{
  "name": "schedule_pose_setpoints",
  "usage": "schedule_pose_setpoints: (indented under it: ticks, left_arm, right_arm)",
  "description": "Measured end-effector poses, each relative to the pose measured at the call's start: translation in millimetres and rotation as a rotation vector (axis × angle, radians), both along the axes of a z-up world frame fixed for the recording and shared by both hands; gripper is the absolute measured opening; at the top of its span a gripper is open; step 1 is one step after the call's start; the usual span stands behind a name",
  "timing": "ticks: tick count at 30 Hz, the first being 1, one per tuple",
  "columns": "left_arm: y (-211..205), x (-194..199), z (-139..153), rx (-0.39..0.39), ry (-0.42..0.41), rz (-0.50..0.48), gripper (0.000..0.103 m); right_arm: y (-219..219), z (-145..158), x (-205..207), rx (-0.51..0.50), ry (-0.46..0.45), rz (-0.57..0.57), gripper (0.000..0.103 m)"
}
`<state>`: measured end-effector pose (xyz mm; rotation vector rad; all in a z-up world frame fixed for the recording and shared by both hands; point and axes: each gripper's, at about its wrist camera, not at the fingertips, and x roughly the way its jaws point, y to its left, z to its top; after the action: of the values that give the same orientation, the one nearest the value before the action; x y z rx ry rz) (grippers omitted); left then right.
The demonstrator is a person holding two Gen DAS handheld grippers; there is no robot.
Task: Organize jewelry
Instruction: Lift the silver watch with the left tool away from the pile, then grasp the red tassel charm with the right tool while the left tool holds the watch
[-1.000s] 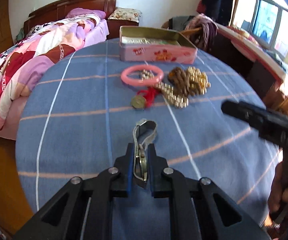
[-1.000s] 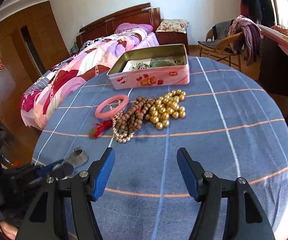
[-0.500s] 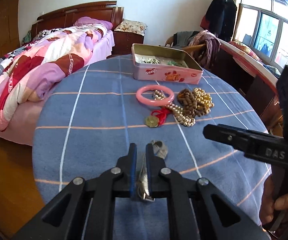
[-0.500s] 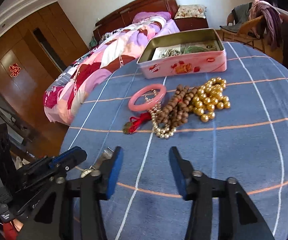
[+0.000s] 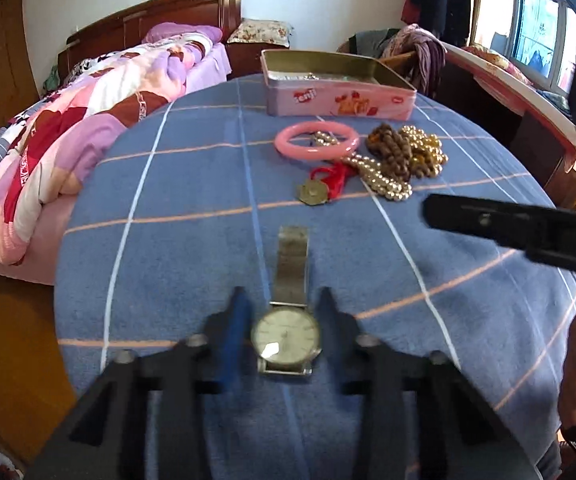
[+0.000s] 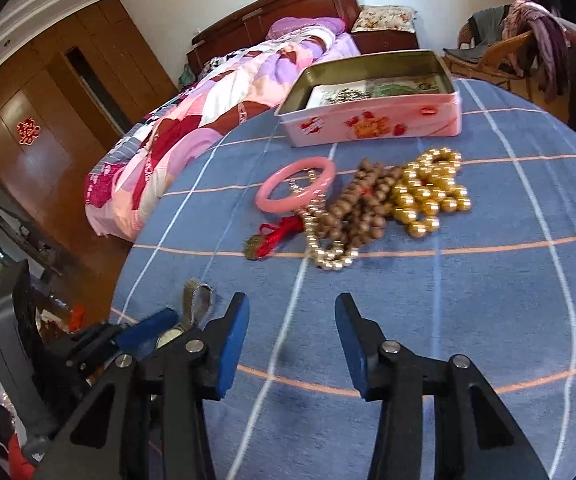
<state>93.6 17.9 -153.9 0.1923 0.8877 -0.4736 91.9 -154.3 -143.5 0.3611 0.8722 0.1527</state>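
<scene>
Watch (image 5: 287,334) lies flat on the tablecloth (image 5: 192,248) between the opening, untouching fingers of the left claw (image 5: 284,312).

watch (image 5: 287,334): metal mesh strap | bangle (image 5: 317,141): glossy pink plastic | tablecloth (image 5: 192,208): matt cloth

The left gripper (image 5: 284,312), which had pinched the watch (image 5: 287,334) on edge, was opening; the watch lay flat, face up, between its fingers. The right gripper (image 6: 292,316) narrowed, nearer the watch.
</scene>
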Motion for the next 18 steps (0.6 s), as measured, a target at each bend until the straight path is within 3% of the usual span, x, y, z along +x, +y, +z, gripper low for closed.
schedule_pose_setpoints:
  ticks: [2, 6, 9, 11, 18]
  left_arm:
    - [-2, -1, -1, 0.006, -0.013, -0.002, 0.033]
    - [3, 1, 2, -0.055, -0.001, 0.039, 0.032]
    - [13, 3, 13, -0.131, -0.010, 0.061, 0.032]
    - [16, 5, 21, -0.138, -0.034, 0.074, 0.031]
    - [37, 16, 34, -0.191, -0.044, 0.123, 0.031]
  right_arm:
    - [8, -2, 10, 0.025, 0.002, 0.025, 0.046]
    - [20, -8, 33, 0.067, 0.029, 0.042, 0.046]
    - [25, -16, 55, 0.042, 0.065, 0.014, 0.046]
    - [25, -17, 65, 0.038, 0.062, -0.010, 0.046]
    - [45, -15, 98, -0.153, 0.059, -0.038, 0.046]
